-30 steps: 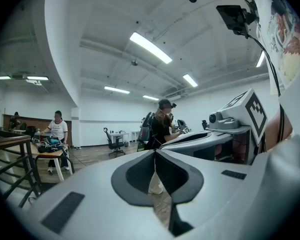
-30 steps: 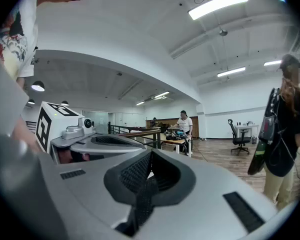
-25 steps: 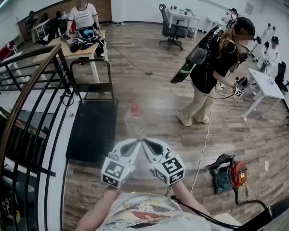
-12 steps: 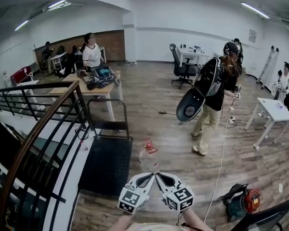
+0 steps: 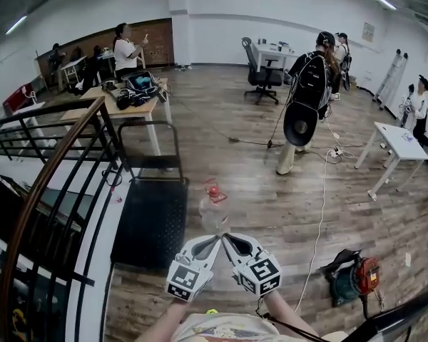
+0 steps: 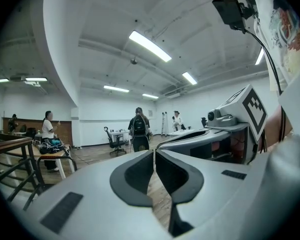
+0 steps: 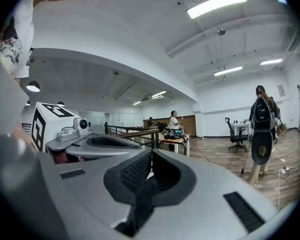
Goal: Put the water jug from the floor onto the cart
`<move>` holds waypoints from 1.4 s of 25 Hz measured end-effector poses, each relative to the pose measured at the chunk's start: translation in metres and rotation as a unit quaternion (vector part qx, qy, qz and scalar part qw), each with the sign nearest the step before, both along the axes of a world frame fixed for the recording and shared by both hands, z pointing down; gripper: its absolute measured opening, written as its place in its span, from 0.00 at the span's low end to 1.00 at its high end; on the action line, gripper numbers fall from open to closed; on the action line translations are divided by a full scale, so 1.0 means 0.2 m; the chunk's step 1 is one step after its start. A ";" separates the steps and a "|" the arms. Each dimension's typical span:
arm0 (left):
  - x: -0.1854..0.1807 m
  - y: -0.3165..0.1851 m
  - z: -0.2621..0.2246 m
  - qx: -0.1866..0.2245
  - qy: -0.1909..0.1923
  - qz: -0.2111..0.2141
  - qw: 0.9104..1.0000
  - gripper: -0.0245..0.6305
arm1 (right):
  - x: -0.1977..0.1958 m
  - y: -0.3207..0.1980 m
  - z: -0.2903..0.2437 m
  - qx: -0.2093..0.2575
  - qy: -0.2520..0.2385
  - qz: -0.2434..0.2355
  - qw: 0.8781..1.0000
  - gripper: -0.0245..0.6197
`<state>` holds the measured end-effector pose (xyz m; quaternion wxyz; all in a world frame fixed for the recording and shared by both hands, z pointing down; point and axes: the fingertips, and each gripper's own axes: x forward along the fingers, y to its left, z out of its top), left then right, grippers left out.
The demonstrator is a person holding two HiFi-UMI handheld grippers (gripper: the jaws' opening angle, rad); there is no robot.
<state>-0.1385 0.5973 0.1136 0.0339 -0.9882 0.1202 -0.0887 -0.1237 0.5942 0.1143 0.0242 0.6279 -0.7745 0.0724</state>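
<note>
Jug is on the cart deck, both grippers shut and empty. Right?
Not quite. The head view shows the water jug standing on the wooden floor just right of the cart, not on its deck. The rest holds: the left gripper and right gripper are both shut and empty.

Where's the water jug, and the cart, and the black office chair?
water jug (image 5: 212, 214): head view, on its clear body, below the red cap.
cart (image 5: 150, 219): head view, on its flat black deck.
office chair (image 5: 261, 76): head view, on its seat.
</note>
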 end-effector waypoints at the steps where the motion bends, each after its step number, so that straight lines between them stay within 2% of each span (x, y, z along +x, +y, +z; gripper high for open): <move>1: 0.00 0.00 0.01 -0.001 -0.001 0.002 1.000 0.06 | 0.00 0.00 0.01 -0.002 0.000 0.002 1.000 0.07; 12: -0.06 -0.02 0.04 -0.011 -0.002 0.011 1.000 0.06 | -0.06 -0.02 0.06 -0.018 -0.007 0.010 1.000 0.07; 20: -0.02 -0.07 0.11 -0.013 -0.015 0.001 1.000 0.06 | -0.03 -0.06 0.12 -0.031 -0.014 -0.002 0.999 0.07; 27: 0.11 -0.20 0.16 -0.019 -0.027 -0.012 0.999 0.06 | 0.11 -0.20 0.18 -0.038 -0.018 -0.016 0.999 0.07; 35: 0.37 -0.39 0.21 -0.019 -0.043 -0.037 0.998 0.06 | 0.37 -0.39 0.24 -0.043 -0.036 -0.037 0.998 0.07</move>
